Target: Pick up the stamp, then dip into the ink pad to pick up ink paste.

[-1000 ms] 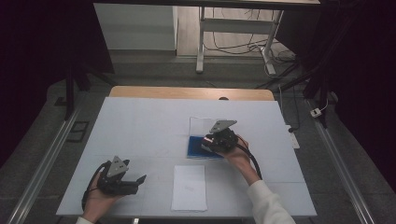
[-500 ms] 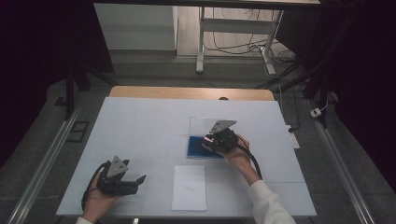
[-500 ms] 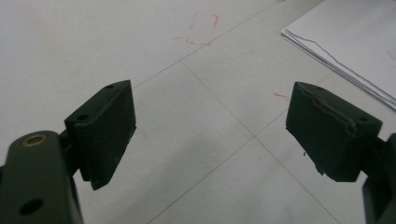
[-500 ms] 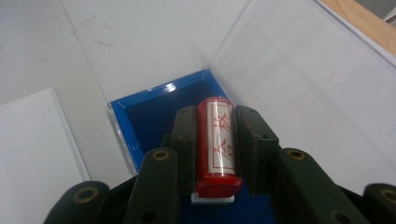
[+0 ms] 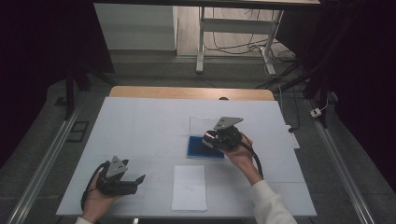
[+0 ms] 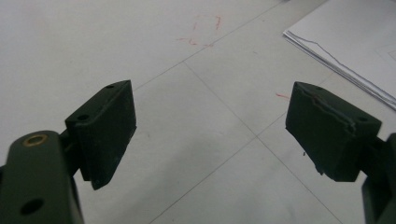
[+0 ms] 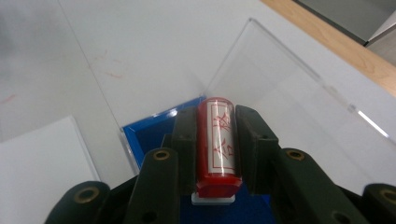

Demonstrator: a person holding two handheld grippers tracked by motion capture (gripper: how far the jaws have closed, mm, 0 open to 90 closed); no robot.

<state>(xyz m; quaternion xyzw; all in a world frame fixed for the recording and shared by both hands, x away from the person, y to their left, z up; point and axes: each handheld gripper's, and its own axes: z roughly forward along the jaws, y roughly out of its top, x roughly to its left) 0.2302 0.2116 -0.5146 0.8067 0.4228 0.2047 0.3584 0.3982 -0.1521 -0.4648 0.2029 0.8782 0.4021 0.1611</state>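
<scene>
My right gripper [image 7: 215, 137] is shut on a red cylindrical stamp [image 7: 217, 142] with red characters on its clear barrel. It holds the stamp over a blue ink pad case [image 5: 198, 148] whose clear lid [image 7: 289, 102] lies open on the far side. In the high view that gripper [image 5: 215, 138] hovers at the case's right part. A stack of white paper [image 5: 189, 186] lies near the front edge. My left gripper [image 5: 136, 179] rests low at the front left, open, with nothing between its jaws; in its own view [image 6: 205, 135] bare table shows between them.
The white table [image 5: 140, 126] has a wooden strip [image 5: 187, 92] along its far edge. Faint red marks [image 6: 201, 32] dot the surface ahead of the left gripper. A corner of the paper stack [image 6: 355, 46] lies to its right. Desk legs and cables stand beyond the table.
</scene>
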